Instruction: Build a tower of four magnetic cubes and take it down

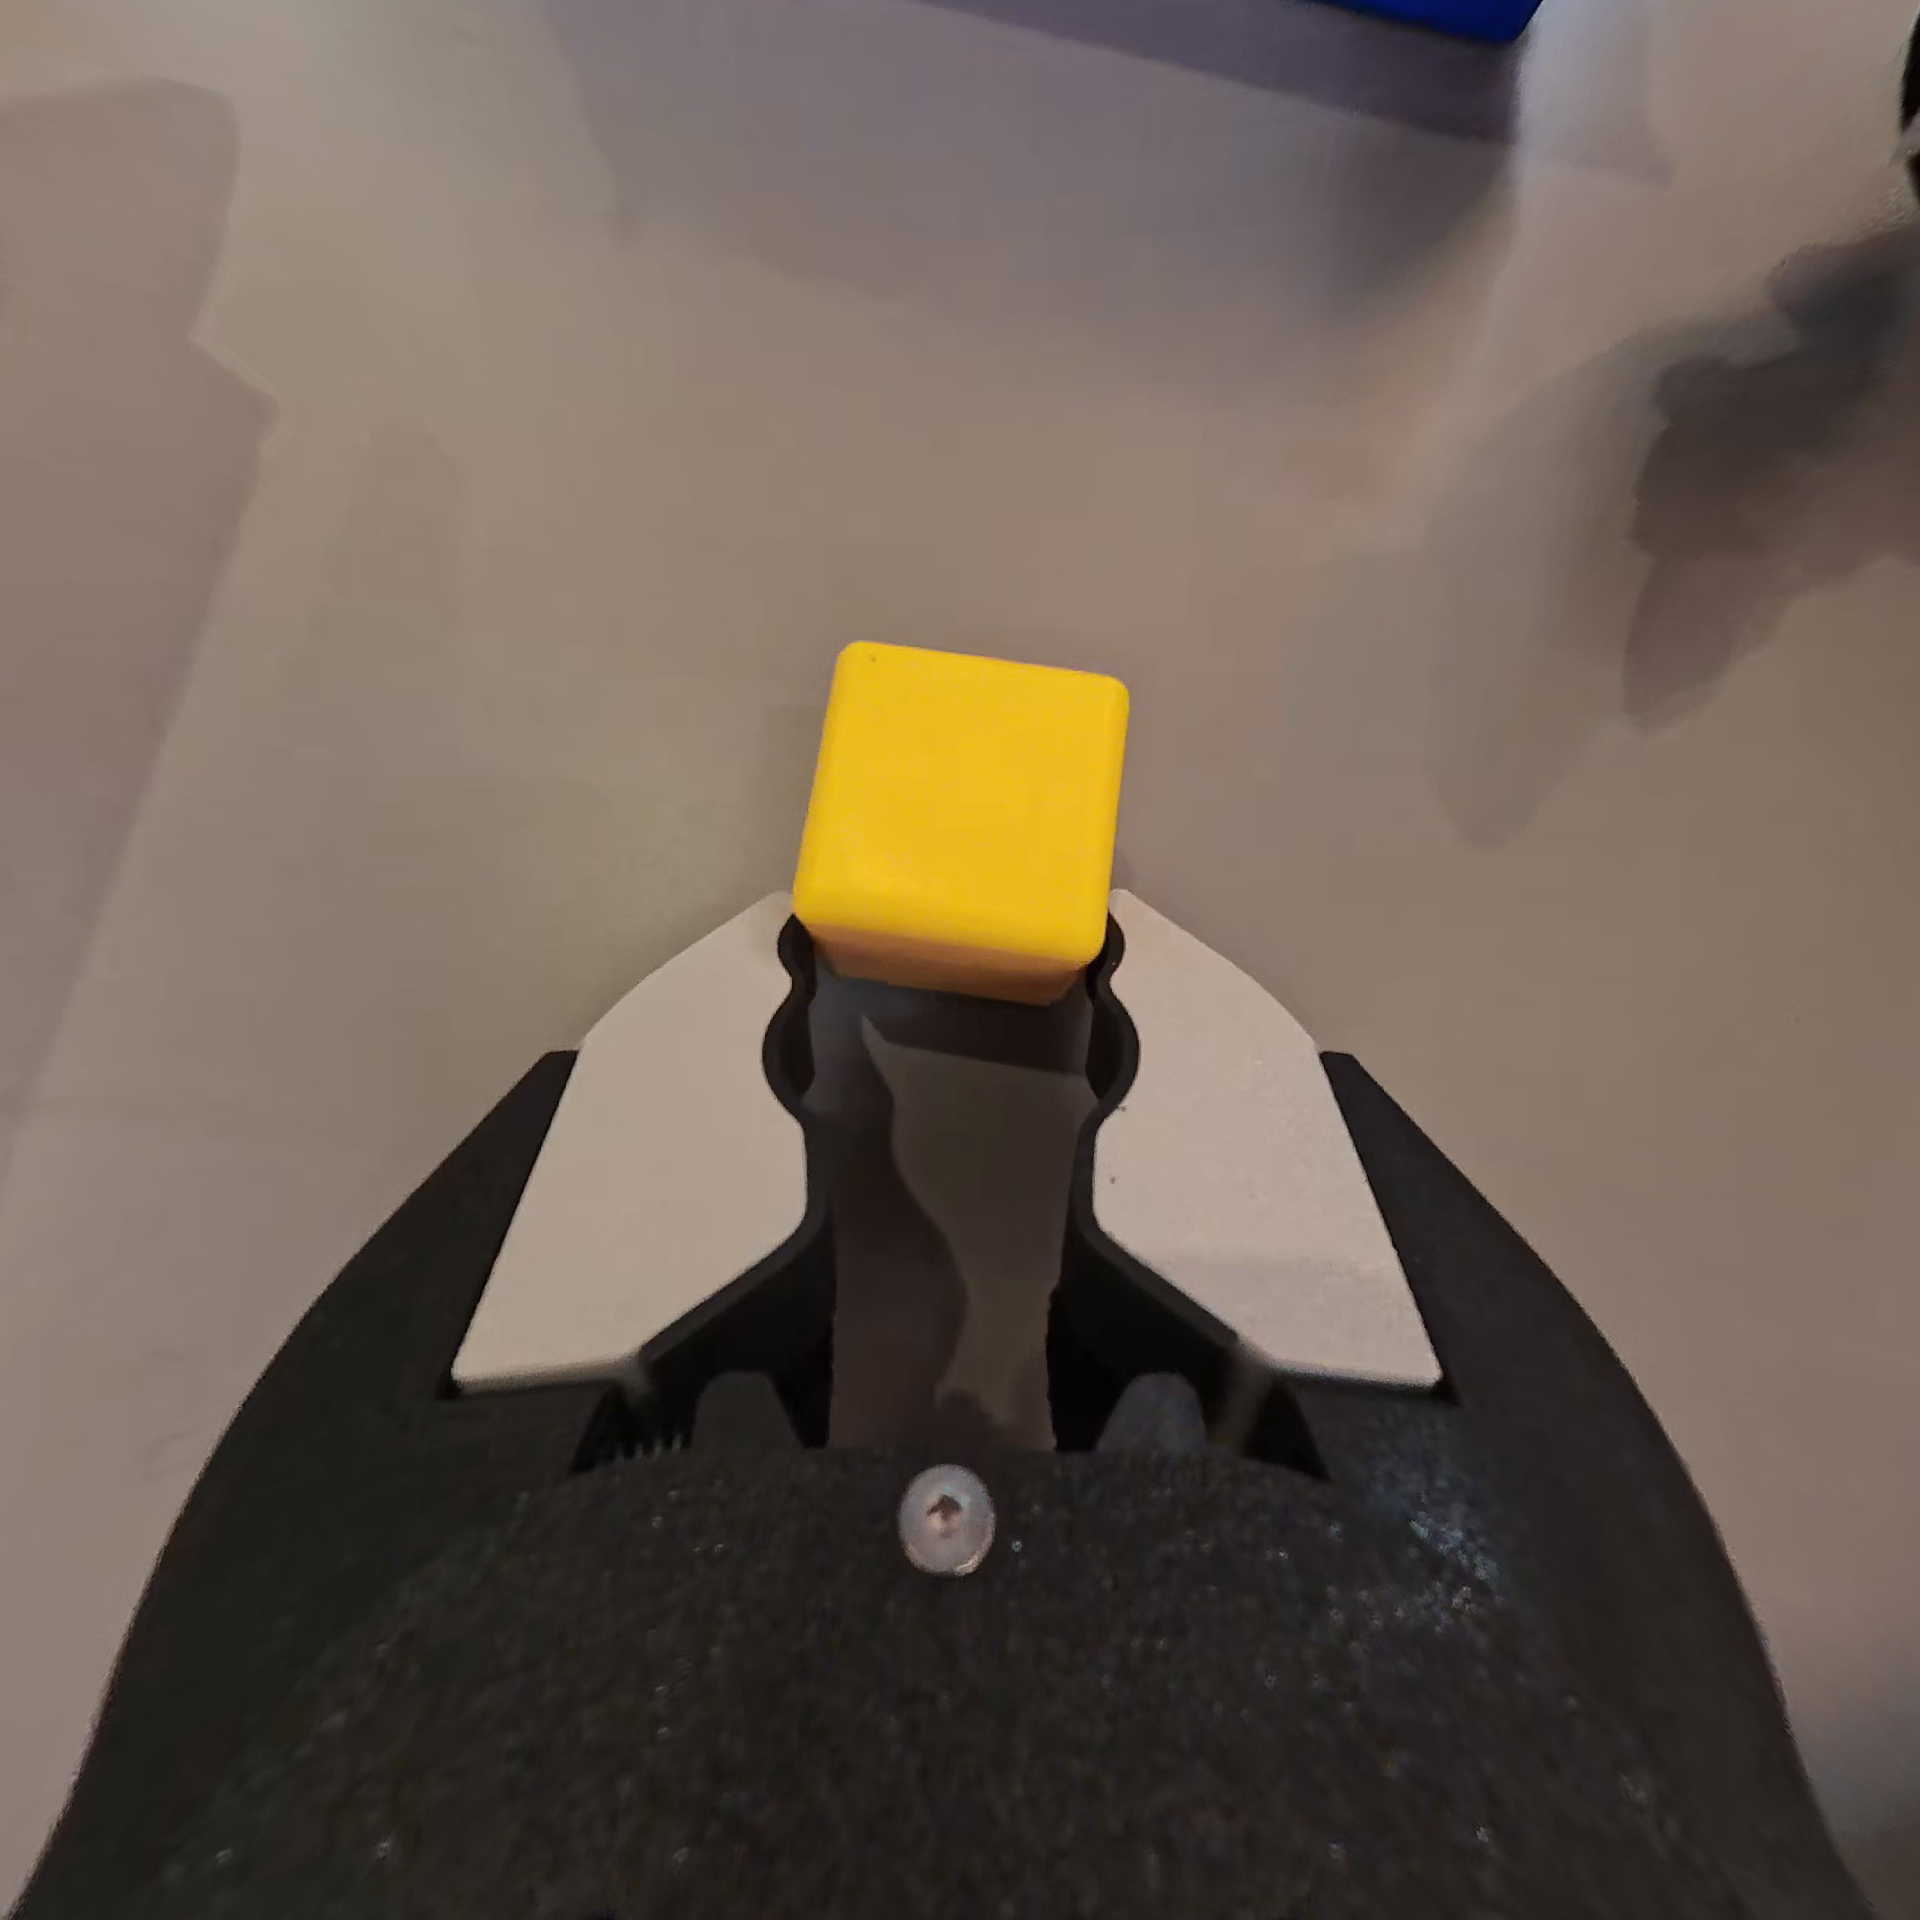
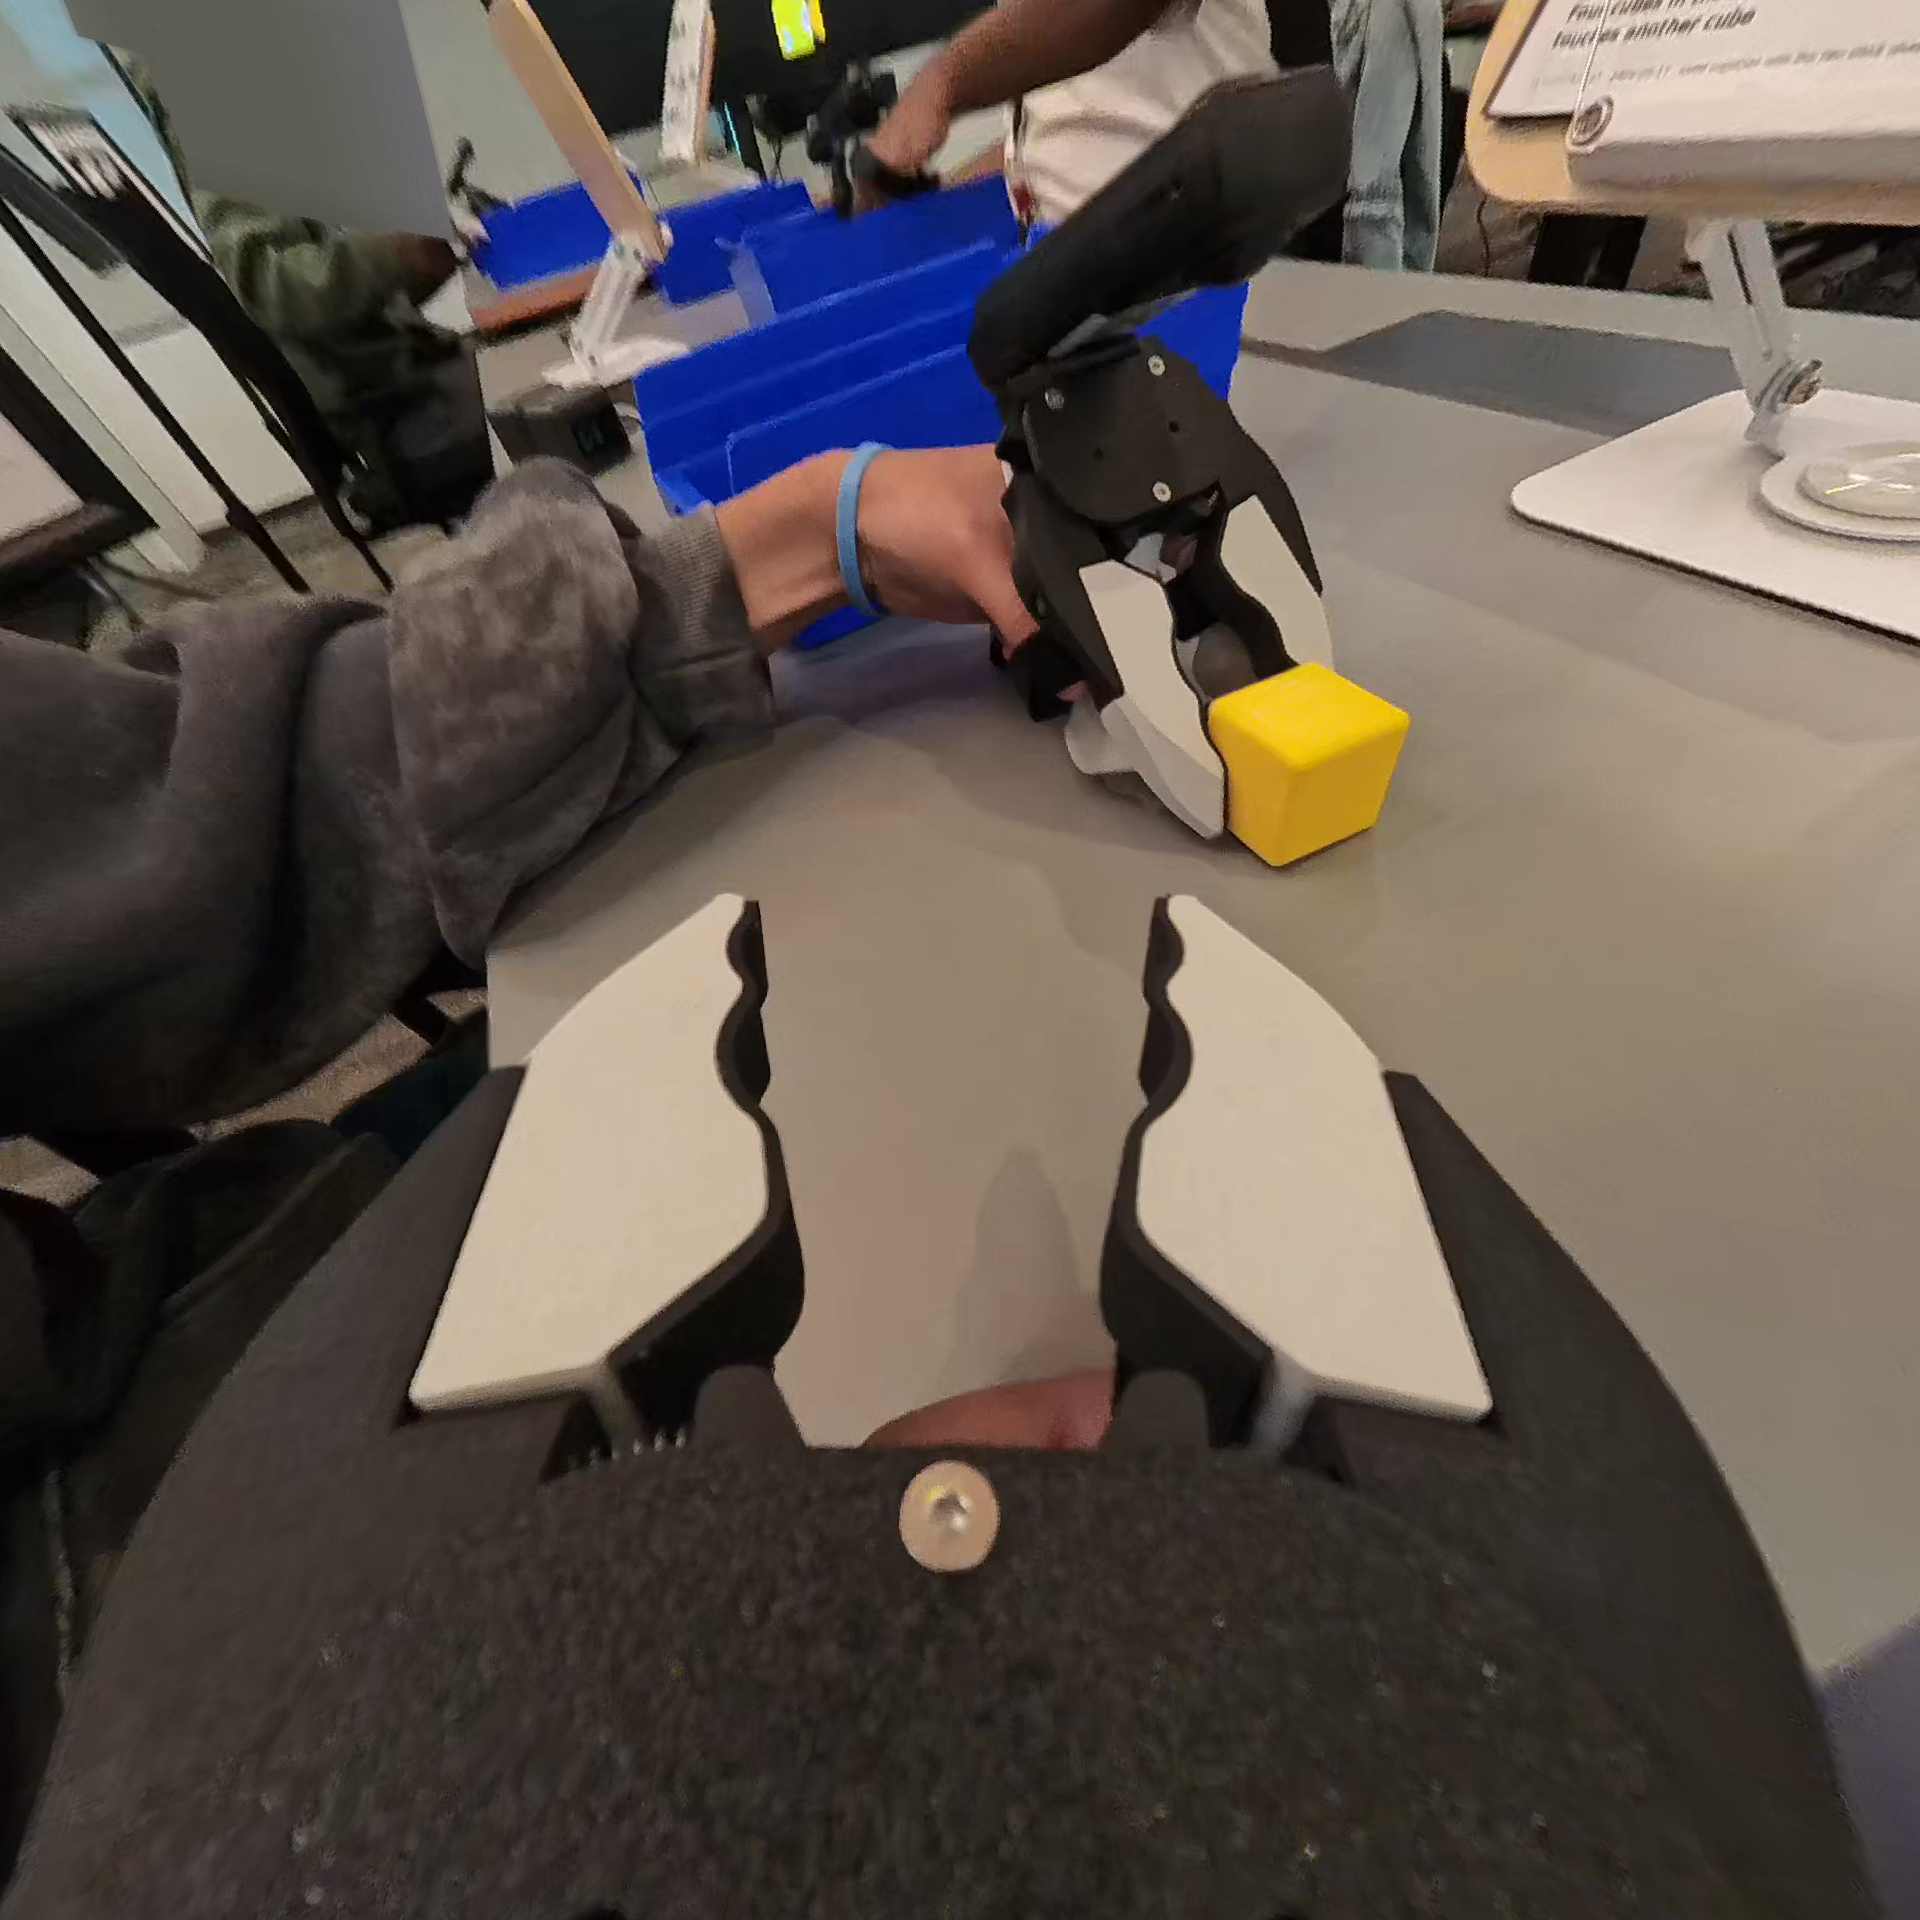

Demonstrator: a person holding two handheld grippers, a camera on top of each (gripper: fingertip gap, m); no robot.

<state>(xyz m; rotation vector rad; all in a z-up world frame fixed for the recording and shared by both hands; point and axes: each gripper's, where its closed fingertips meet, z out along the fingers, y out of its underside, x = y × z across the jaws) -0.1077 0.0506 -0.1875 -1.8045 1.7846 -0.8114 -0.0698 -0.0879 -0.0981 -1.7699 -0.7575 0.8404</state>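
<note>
Your left gripper (image 1: 956,935) is clamping its jaws on the yellow cube (image 1: 961,816), gripping it by the near end so that most of the cube is sticking out beyond the fingertips; in the right wrist view that same left gripper (image 2: 1231,748) is angling down toward the grey table (image 2: 1558,987), and the yellow cube (image 2: 1309,764) is sitting with its lower edge at the table surface, though whether it is fully resting there is hard to tell; your left hand (image 2: 935,540), wearing a blue wristband (image 2: 857,530) and a grey sleeve (image 2: 468,675), is holding the tool from the left; your right gripper (image 2: 956,935) is hovering over the bare table with its jaws standing wide apart and nothing between them, well short of the cube; blue bins (image 2: 831,343) are standing behind the left gripper, a white stand (image 2: 1714,499) is sitting at the far right, and another person (image 2: 1091,104) is working at the far side.
</note>
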